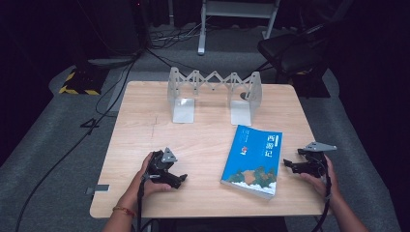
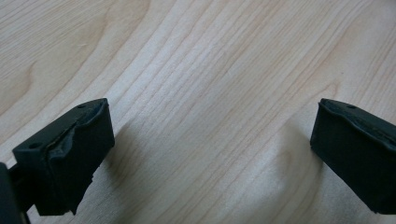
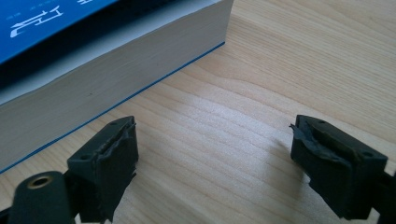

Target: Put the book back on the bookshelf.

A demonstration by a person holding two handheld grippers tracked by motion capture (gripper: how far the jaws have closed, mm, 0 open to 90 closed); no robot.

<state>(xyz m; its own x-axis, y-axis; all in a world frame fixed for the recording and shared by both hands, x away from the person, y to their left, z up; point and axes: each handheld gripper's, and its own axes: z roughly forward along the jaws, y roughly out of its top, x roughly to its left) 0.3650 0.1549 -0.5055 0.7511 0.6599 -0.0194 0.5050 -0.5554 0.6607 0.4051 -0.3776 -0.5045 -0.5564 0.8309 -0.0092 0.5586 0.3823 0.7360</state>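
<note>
A thick blue book [image 1: 253, 160] lies flat on the wooden table [image 1: 145, 121], right of the middle. My left gripper [image 1: 179, 180] rests low on the table to the book's left, pointing toward it. Its jaws stand wide apart over bare wood, the left gripper [image 2: 212, 154] holding nothing. My right gripper [image 1: 289, 165] sits just right of the book, aimed at its page edge. In the right gripper view the book [image 3: 102, 70] lies close ahead at the upper left, and the right gripper [image 3: 212, 163] is open and empty.
A white folding bookend rack [image 1: 214, 92] stands upright at the table's far edge. Beyond the table are a dark chair [image 1: 295, 48], cables on grey carpet and a white frame. The table's right edge runs close to my right hand.
</note>
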